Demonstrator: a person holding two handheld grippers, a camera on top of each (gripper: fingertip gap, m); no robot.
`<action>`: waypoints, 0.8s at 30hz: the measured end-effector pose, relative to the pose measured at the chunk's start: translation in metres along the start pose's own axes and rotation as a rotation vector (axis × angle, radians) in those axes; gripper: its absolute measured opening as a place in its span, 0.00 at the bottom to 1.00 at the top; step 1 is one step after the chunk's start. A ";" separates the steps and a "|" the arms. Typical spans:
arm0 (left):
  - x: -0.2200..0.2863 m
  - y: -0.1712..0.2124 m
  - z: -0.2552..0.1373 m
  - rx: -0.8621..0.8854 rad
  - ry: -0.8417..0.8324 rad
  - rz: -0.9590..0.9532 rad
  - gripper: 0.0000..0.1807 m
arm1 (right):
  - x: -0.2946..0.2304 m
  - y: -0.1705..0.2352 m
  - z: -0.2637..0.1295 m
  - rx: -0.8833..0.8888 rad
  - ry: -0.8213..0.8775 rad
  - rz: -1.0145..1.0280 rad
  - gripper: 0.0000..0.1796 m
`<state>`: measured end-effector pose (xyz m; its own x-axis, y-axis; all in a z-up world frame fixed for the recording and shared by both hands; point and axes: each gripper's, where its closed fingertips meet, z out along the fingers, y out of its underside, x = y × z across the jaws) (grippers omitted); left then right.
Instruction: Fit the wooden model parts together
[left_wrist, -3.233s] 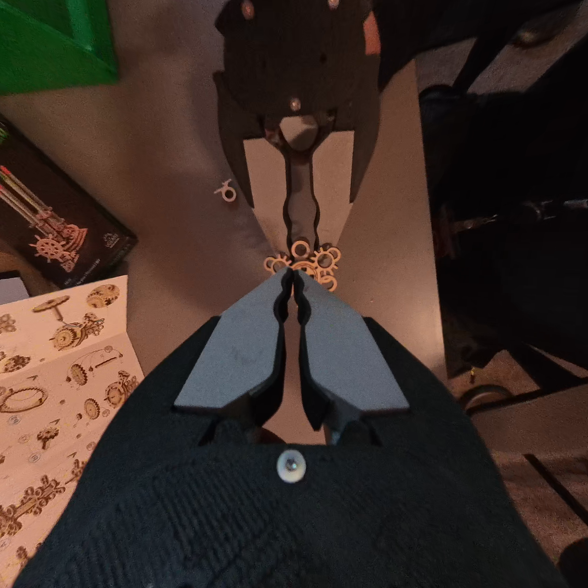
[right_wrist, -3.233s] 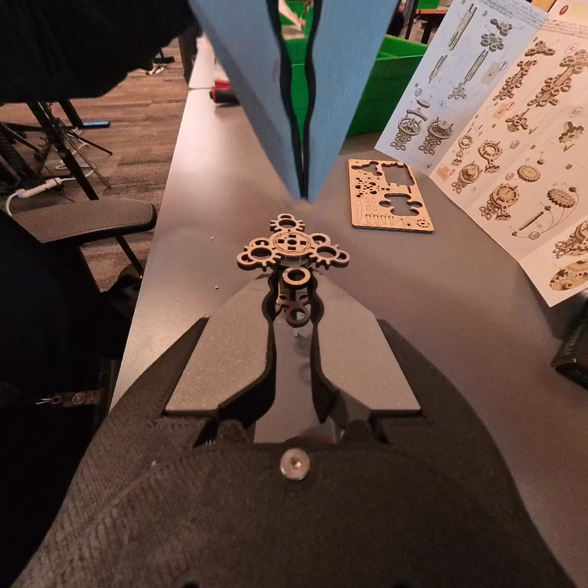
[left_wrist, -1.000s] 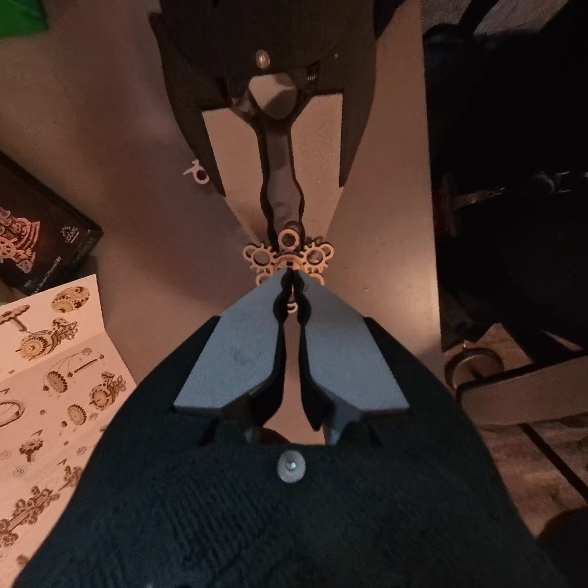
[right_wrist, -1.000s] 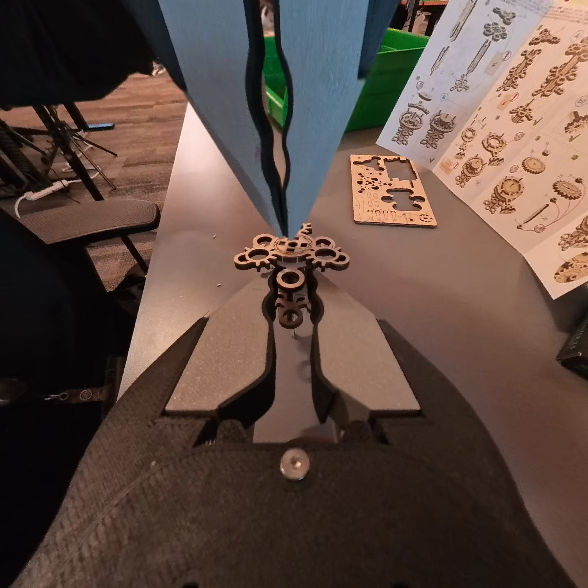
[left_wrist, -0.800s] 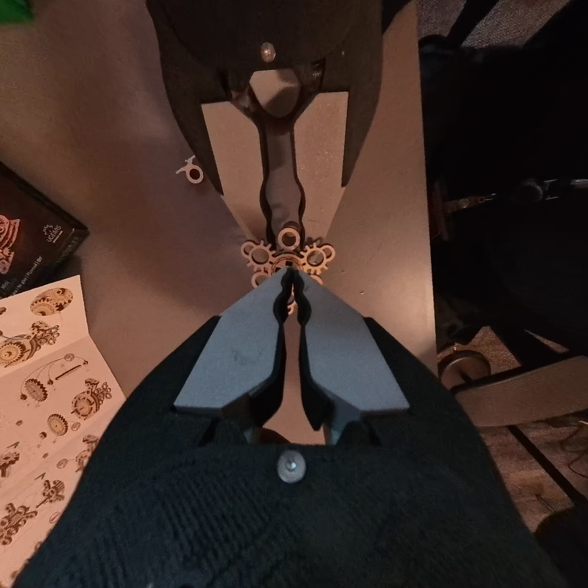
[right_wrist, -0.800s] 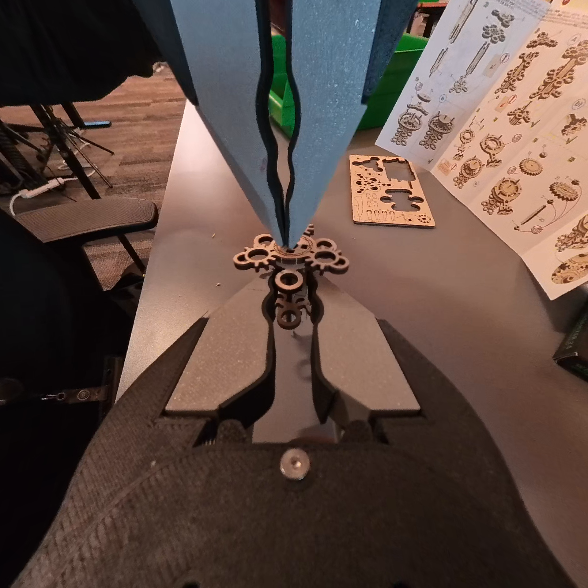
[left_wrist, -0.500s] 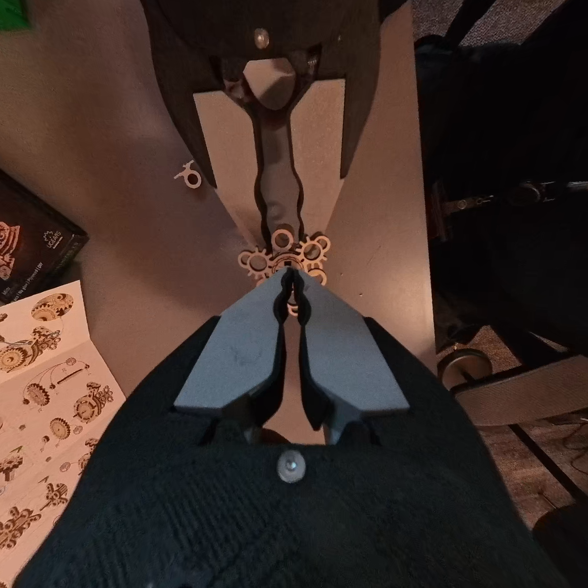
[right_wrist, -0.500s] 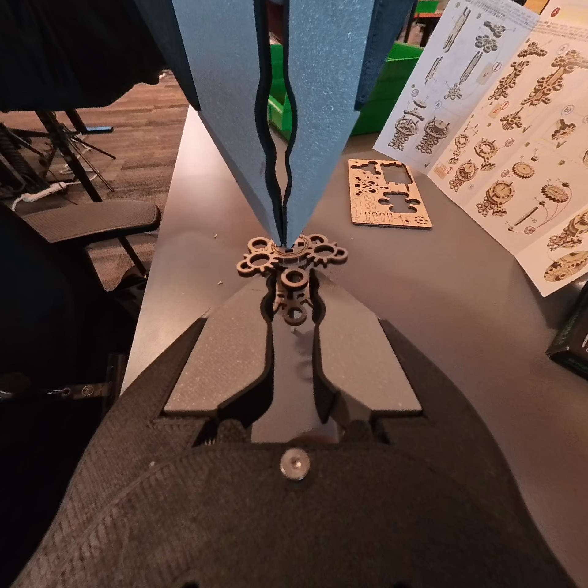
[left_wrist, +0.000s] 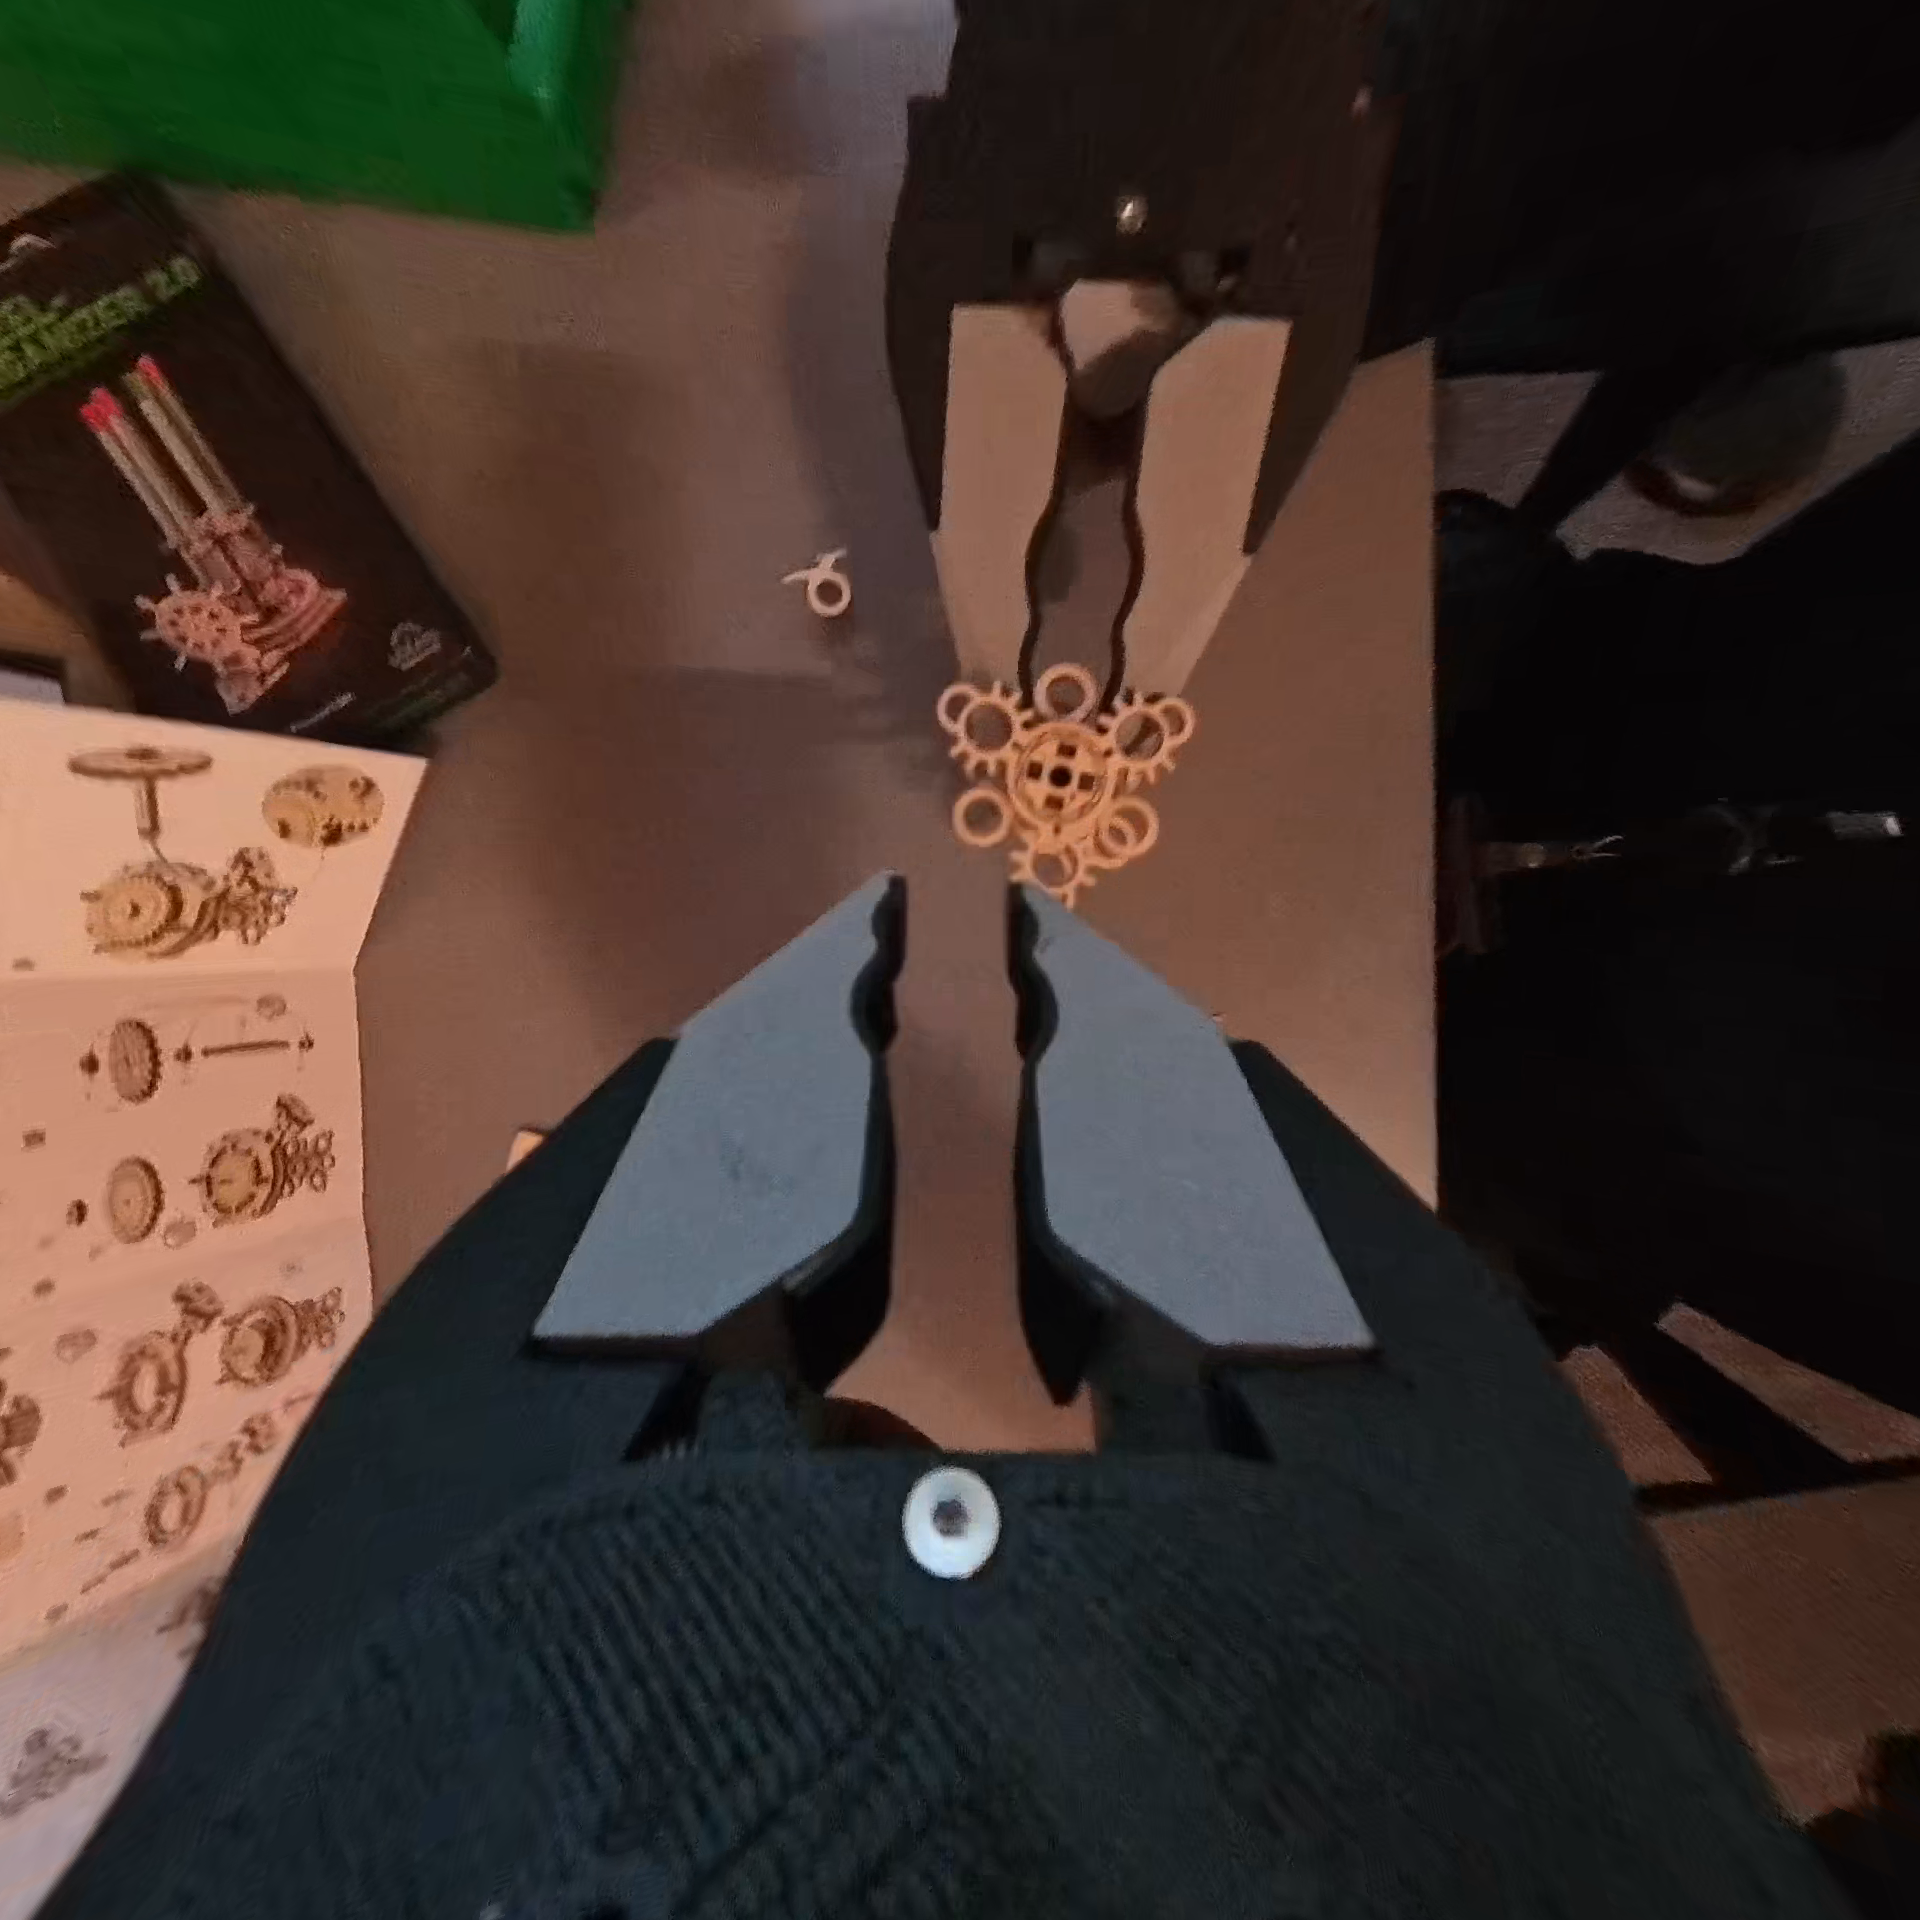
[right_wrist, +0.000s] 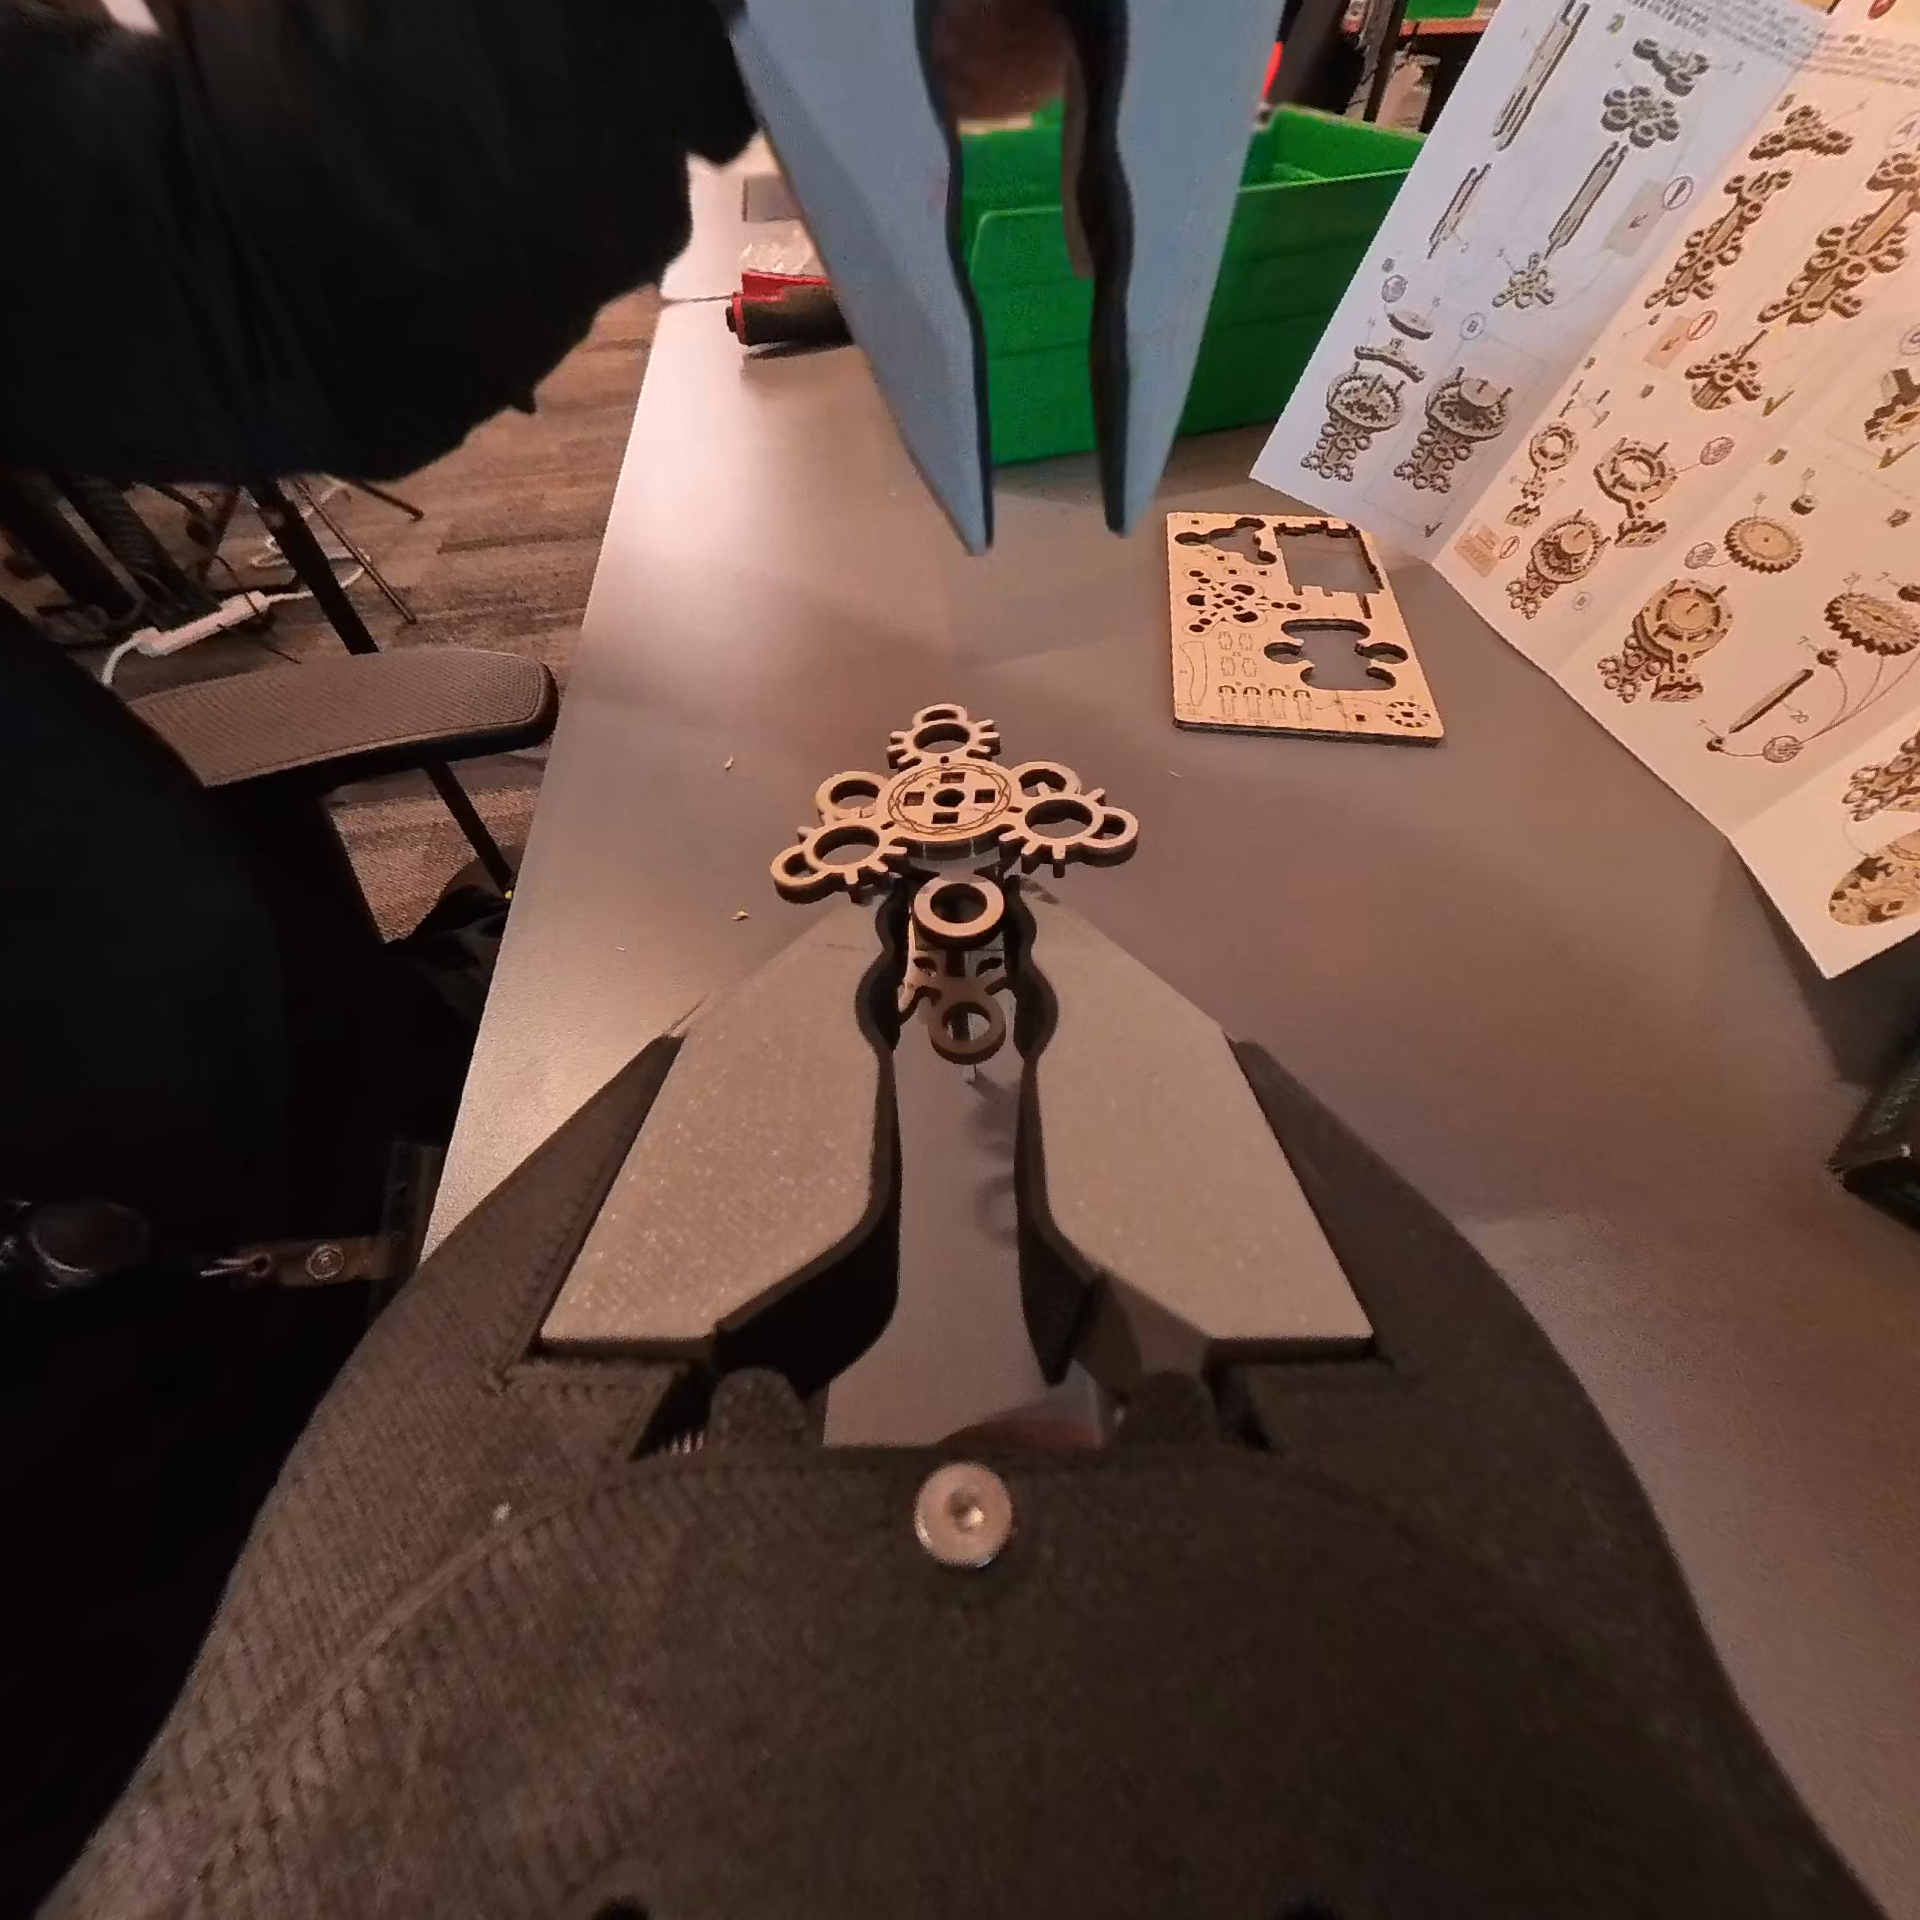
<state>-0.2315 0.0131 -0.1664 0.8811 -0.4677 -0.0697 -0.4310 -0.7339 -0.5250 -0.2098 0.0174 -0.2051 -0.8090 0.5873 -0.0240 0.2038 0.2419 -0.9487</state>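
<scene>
I am holding the wooden gear-ringed assembly (right_wrist: 951, 831) by its stem in my right claw (right_wrist: 956, 951) above the bench (right_wrist: 1351, 935); my left claw (left_wrist: 954, 894) is hovering empty, parted narrowly. A loose pinch could let it tilt

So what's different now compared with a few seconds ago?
The left claw has opened and pulled back from the wooden model, which it was pressing on with closed tips. The right claw still grips the model's lower piece. The parts sheet and instruction sheet haven't moved.
</scene>
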 end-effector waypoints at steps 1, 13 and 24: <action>0.000 0.006 0.002 0.015 -0.011 -0.013 0.09 | -0.001 0.000 0.000 0.000 -0.007 -0.001 0.07; 0.021 0.017 0.053 0.337 0.060 0.017 0.11 | -0.003 0.000 0.000 -0.001 -0.073 0.054 0.08; 0.030 0.009 0.059 0.491 0.056 0.061 0.06 | -0.006 0.001 0.000 -0.009 -0.076 0.027 0.08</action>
<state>-0.1978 0.0217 -0.2234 0.8396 -0.5381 -0.0741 -0.3269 -0.3918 -0.8600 -0.2050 0.0143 -0.2063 -0.8424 0.5337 -0.0739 0.2309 0.2337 -0.9445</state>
